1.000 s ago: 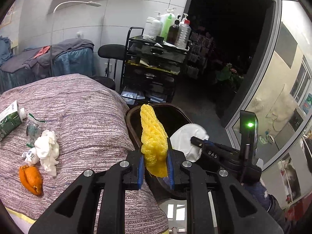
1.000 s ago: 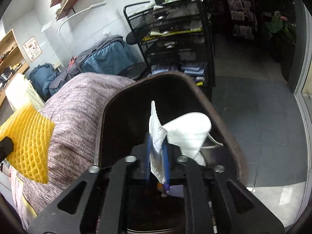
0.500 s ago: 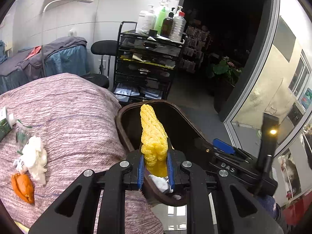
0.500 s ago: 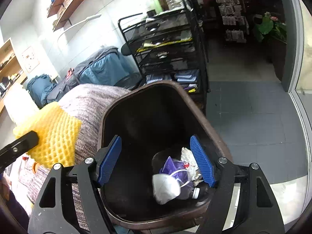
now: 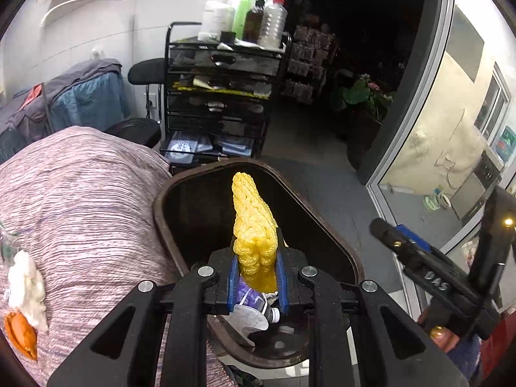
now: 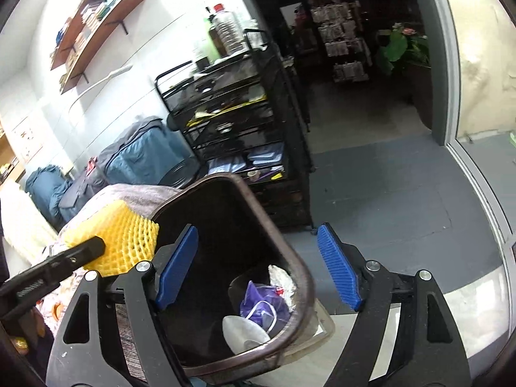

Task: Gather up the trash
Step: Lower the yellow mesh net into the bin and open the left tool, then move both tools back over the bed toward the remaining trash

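Only thing I'm actually managing to read here is "DAS", in pale letters on the black body of my right gripper [image 5: 400,242]. I'm seeing some tiny print on my left gripper [image 6: 93,248] too, but it's too blurry to read.

Striped blanket-covered bed [image 5: 80,200] bearing white tissue wad [image 5: 27,287] and orange peel [image 5: 21,335].

the bin [image 5: 325,225] stands just right of the bed [image 5: 80,209]. a mask [image 6: 245,329] lies in the bin. the shelf cart [image 5: 222,96] stands behind it
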Demonstrator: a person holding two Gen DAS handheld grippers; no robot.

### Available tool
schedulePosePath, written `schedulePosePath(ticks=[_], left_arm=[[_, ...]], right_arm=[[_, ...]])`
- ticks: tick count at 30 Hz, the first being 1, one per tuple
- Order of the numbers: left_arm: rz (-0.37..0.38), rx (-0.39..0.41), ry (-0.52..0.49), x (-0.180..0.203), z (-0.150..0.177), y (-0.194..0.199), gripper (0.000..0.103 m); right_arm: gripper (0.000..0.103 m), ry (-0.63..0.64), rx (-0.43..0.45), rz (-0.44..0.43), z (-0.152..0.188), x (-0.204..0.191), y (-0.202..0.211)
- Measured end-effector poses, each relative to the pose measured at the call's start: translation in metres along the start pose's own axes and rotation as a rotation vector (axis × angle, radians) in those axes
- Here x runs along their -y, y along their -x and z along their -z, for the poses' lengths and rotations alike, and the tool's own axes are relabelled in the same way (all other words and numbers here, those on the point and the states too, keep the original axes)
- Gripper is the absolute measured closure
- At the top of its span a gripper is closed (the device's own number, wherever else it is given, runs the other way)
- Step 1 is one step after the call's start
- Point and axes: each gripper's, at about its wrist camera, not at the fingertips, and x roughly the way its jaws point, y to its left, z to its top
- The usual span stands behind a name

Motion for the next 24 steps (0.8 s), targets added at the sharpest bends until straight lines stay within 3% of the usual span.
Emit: schedulePosePath(ticks=[10,13,15,18,21,24], left_arm=[[-0.014,-0.056,-0.022,0.006,0.0,-0.027,0.085],[-0.029,-0.06,-0.041,0.006,0.003,-0.03,0.076],[-0.046,-0.055,-0.045,0.006,0.004,-0.03,0.053],[-0.05,-0.034,-0.031,0.003,0.004,-0.027,0.033],[-0.062,-0.007,-0.02,0.0,0.004,-0.023,0.015],[-0.049,0.006,-0.013,-0.002,0.003,-0.02,0.009]], right_arm=[[0.026,-0.024,-0.008,0.027,0.001,0.017,0.003],[0.026,-0.025,-0.008,0.027,0.001,0.017,0.004],[0.026,-0.025,-0.008,0.027,0.001,0.017,0.003],[0.026,-0.026,-0.008,0.027,0.001,0.018,0.003],[0.026,-0.032,-0.01,0.028,0.001,0.017,0.003],[0.026,-0.035,-0.011,0.028,0.001,0.017,0.004]])
